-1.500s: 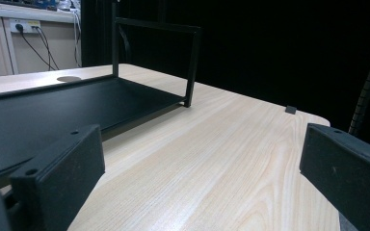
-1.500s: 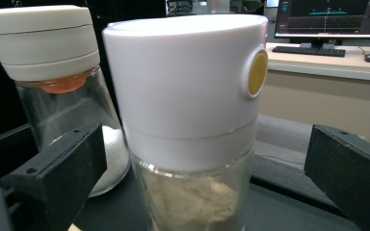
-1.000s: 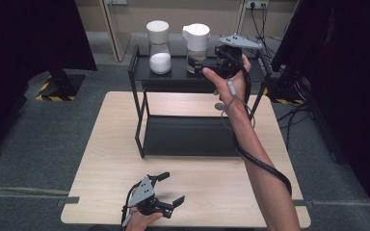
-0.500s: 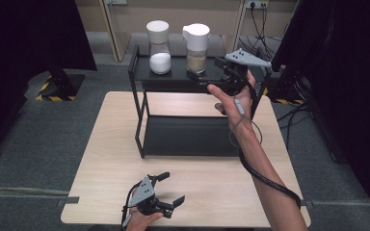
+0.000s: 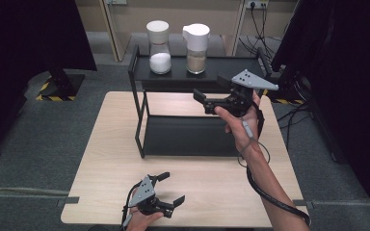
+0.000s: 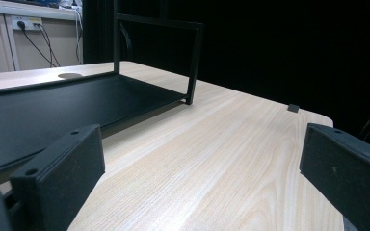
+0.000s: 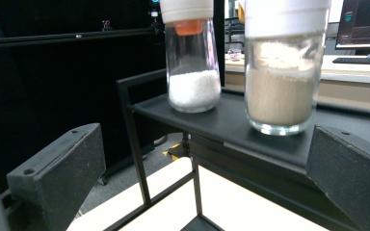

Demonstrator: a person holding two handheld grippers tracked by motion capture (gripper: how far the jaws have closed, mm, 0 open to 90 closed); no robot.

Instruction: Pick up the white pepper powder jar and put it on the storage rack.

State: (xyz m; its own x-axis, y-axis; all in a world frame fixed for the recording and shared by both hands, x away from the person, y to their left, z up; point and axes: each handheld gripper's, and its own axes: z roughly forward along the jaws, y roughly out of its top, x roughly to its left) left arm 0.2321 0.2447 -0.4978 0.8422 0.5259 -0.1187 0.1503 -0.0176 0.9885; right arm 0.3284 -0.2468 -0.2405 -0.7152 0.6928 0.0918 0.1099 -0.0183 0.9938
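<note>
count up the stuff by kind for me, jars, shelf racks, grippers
jars: 2, one with white grains and one with tan powder, both on the rack's top shelf
shelf racks: 1, black two-level rack
grippers: 2, left gripper low over the table, right gripper raised in front of the rack
total: 5

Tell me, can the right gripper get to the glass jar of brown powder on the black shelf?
Probably yes. The right gripper is open and faces the glass jar of brown powder, with nothing between them. The jar of white grains stands apart.
</note>
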